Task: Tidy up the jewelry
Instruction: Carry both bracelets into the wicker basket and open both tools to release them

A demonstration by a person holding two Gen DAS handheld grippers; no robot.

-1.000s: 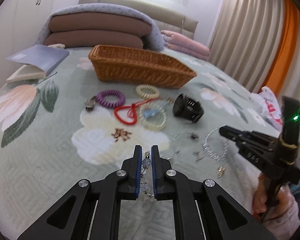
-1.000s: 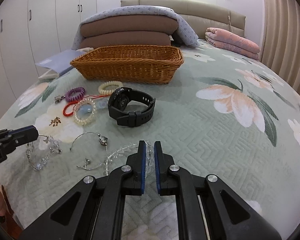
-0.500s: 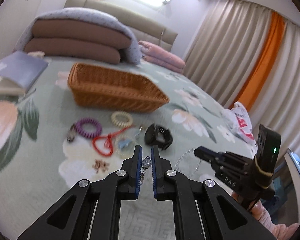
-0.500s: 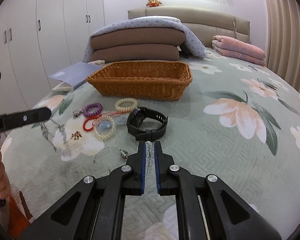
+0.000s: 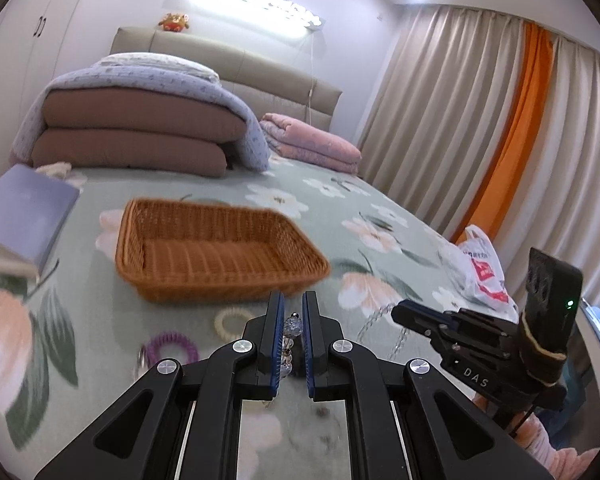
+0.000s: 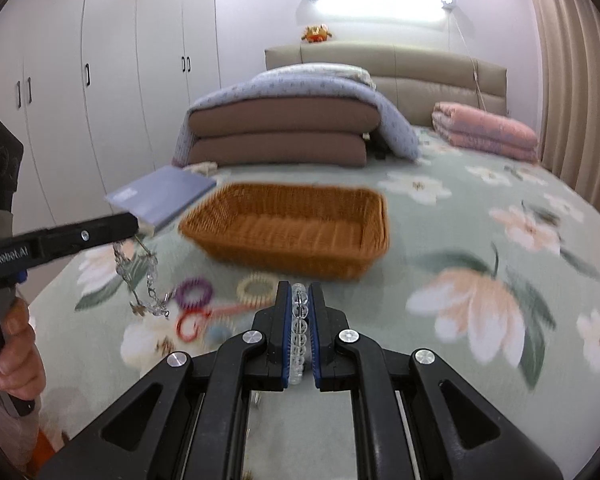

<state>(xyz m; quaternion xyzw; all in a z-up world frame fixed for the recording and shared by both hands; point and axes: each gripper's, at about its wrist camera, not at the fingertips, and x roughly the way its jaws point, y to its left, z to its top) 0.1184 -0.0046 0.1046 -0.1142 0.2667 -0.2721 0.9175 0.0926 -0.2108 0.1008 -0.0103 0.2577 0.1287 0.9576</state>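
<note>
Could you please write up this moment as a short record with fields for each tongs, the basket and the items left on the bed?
left tongs: shut on a silver chain bracelet with clear crystals, which dangles in the air
right tongs: shut on a clear round-bead bracelet
woven wicker basket: nothing visible inside
on green floral bedspread: purple coil hair tie, cream coil hair tie, red cord loop
</note>
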